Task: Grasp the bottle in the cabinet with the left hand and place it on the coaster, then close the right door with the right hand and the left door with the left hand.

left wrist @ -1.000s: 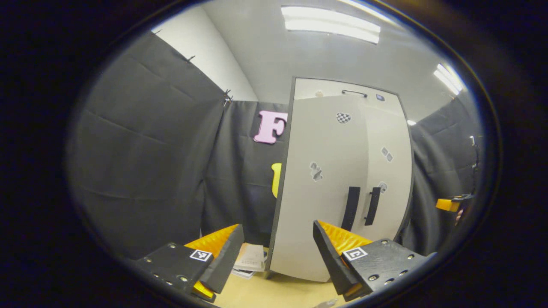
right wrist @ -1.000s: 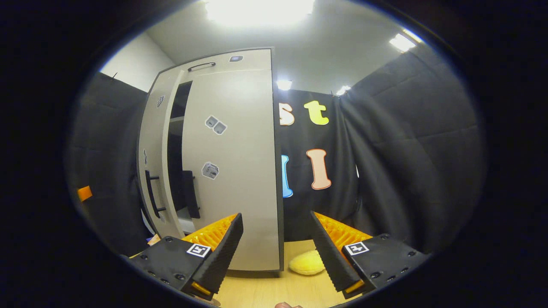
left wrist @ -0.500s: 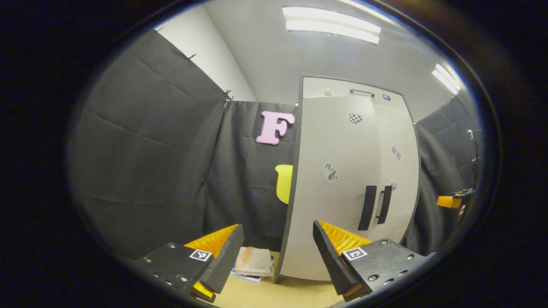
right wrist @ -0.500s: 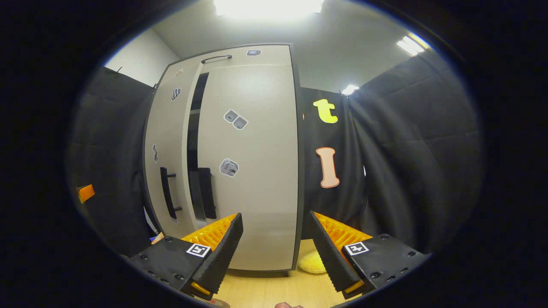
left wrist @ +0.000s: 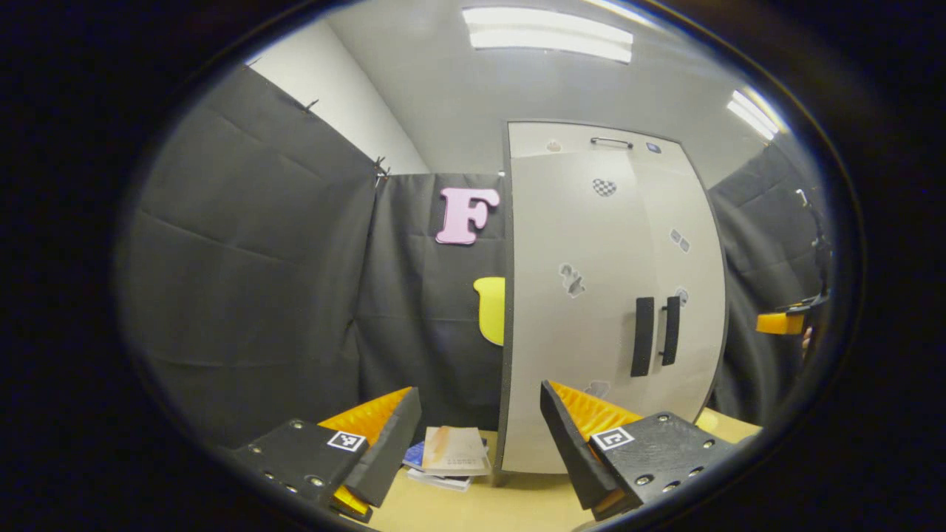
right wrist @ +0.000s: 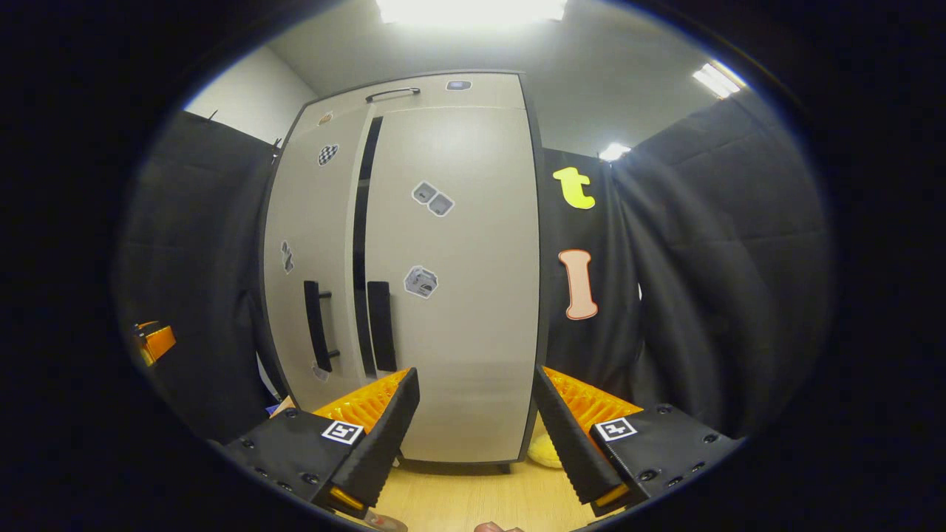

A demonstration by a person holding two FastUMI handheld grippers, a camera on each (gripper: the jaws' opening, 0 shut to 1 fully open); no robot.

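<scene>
I see the cabinet (right wrist: 414, 266) centre frame in the right gripper view, its right door (right wrist: 454, 281) swung nearly shut against a second ago, a thin dark gap left beside the left door (right wrist: 314, 258). Both doors look almost closed, so the task seems near done. Left tongs (left wrist: 473, 436) and right tongs (right wrist: 473, 432) hang released, empty; bottle and coaster not located.

A recording booth is shown: black cloth walls (left wrist: 251, 281), ceiling strip lights (left wrist: 550, 37), a grey cabinet (right wrist: 458, 281) on a wooden table (right wrist: 458, 499).
</scene>
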